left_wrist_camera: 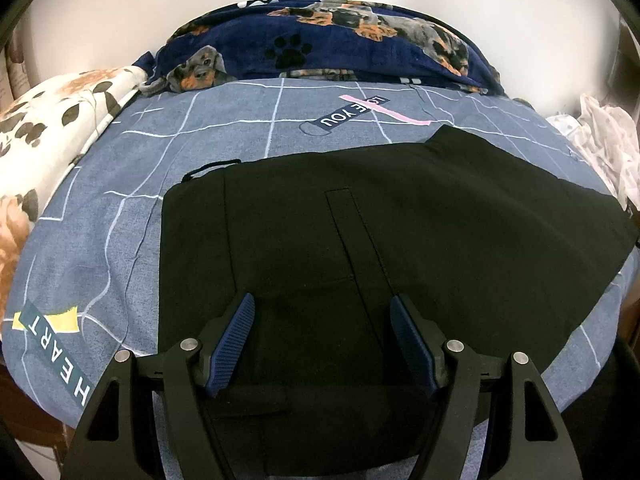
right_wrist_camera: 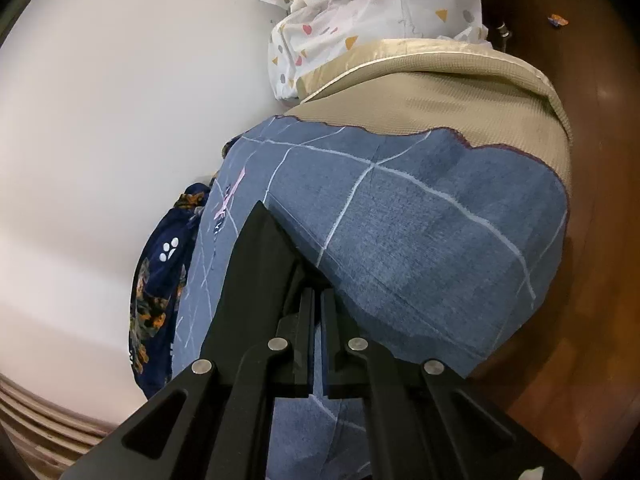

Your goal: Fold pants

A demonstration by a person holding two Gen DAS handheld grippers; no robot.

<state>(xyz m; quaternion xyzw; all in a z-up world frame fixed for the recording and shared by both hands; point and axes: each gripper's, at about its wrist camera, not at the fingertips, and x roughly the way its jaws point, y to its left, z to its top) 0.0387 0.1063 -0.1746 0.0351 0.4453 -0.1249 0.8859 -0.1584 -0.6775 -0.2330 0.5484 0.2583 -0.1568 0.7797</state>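
Black pants [left_wrist_camera: 360, 232] lie flat on the blue checked bedsheet [left_wrist_camera: 120, 208], waist end to the left, legs running off to the right. My left gripper [left_wrist_camera: 322, 308] is open, its blue pads just above the near part of the pants, holding nothing. In the right wrist view, my right gripper [right_wrist_camera: 316, 292] is shut on a black corner of the pants [right_wrist_camera: 260, 256], which it holds raised and tilted over the blue sheet [right_wrist_camera: 420, 240].
A navy dog-print blanket [left_wrist_camera: 320, 40] lies bunched at the far side of the bed. A white floral quilt [left_wrist_camera: 48, 120] lies at the left. White patterned cloth [right_wrist_camera: 360, 12] and a beige mattress edge [right_wrist_camera: 460, 92] sit beyond the sheet. Brown wooden floor [right_wrist_camera: 600, 200] lies to the right.
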